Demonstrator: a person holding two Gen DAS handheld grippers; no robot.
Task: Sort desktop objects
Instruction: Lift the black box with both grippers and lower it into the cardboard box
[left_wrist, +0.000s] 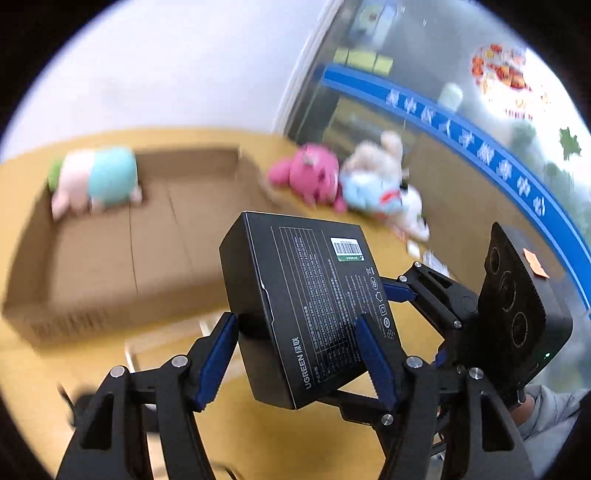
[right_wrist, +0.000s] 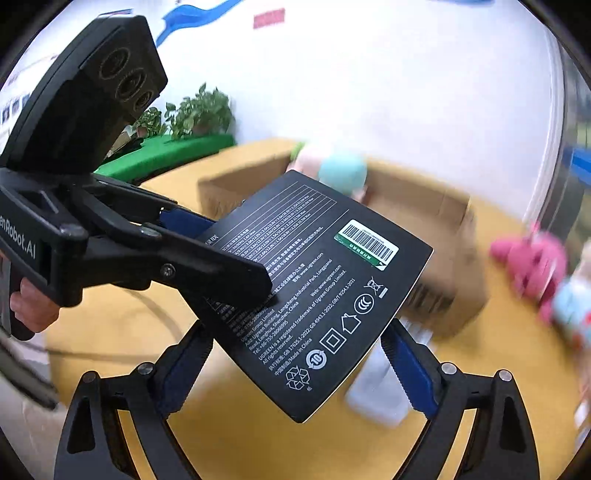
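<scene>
A black UGREEN box (left_wrist: 306, 302) with a barcode label is held in the air above the yellow table. My left gripper (left_wrist: 295, 343) is shut on it, its blue pads against the box's two sides. My right gripper (right_wrist: 295, 343) also has a finger on each side of the same box (right_wrist: 317, 291) and touches its edges. In the right wrist view the left gripper's fingers (right_wrist: 221, 269) clamp the box from the left. A brown cardboard box (left_wrist: 122, 240) stands open behind, with a pink and teal plush (left_wrist: 99, 177) inside.
A pink plush (left_wrist: 310, 173) and a blue and white plush (left_wrist: 380, 188) lie on the yellow table (left_wrist: 258, 443) to the right of the cardboard box. A white object (right_wrist: 376, 391) lies under the held box. Green-covered table and plants (right_wrist: 199, 118) stand far left.
</scene>
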